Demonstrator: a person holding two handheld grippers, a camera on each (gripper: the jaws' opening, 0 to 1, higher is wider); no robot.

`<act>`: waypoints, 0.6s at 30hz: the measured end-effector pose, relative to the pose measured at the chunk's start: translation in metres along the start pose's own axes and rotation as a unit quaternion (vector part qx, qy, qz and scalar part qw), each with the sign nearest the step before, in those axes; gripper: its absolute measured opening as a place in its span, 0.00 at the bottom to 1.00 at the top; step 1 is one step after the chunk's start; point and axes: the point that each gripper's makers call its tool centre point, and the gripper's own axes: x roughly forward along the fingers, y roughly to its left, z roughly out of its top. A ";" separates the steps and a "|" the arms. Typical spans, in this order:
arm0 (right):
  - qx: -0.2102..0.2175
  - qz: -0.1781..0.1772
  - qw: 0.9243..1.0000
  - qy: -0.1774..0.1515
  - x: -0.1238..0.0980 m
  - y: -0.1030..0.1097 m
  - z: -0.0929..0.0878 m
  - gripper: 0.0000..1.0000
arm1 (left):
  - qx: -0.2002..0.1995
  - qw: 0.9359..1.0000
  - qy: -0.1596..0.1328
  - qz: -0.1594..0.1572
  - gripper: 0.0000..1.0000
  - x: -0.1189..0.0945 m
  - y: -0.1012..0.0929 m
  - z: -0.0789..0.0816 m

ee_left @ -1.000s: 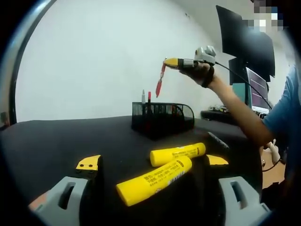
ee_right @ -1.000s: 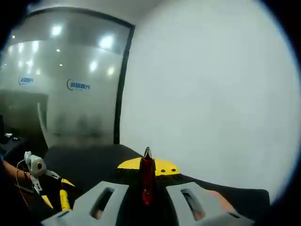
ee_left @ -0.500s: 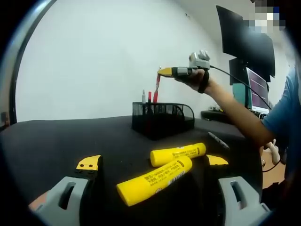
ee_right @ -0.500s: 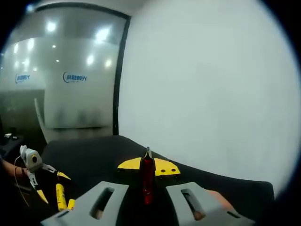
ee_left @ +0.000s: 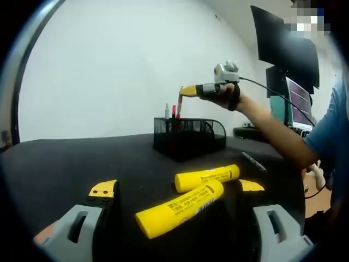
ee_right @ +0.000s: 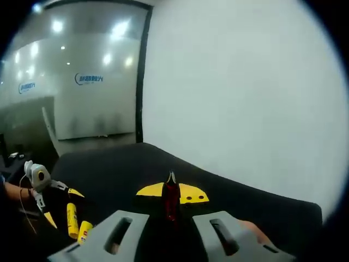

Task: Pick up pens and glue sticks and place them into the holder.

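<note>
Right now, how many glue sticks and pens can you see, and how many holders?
Glue sticks: 2, both yellow, lying on the black table
Pens: 4 (red pen in the right gripper, two standing in the holder, one dark pen lying on the table)
Holder: 1, black mesh
Total: 7

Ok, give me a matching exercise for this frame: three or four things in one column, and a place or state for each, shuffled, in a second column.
Things:
1. red pen
2. two yellow glue sticks
3. black mesh holder
4. left tongs

Places or states:
A. standing on the black table, with pens upright in it
B. open, hovering over the table
C. clamped in the right tongs above the holder
D. lying side by side on the table between open jaws

Pairs: 1-C, 2-D, 3-A, 4-B
</note>
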 end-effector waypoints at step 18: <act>-0.022 0.014 0.998 0.064 -0.004 0.019 -0.035 0.05 | 0.001 1.000 0.002 0.001 0.83 0.000 0.001 -0.001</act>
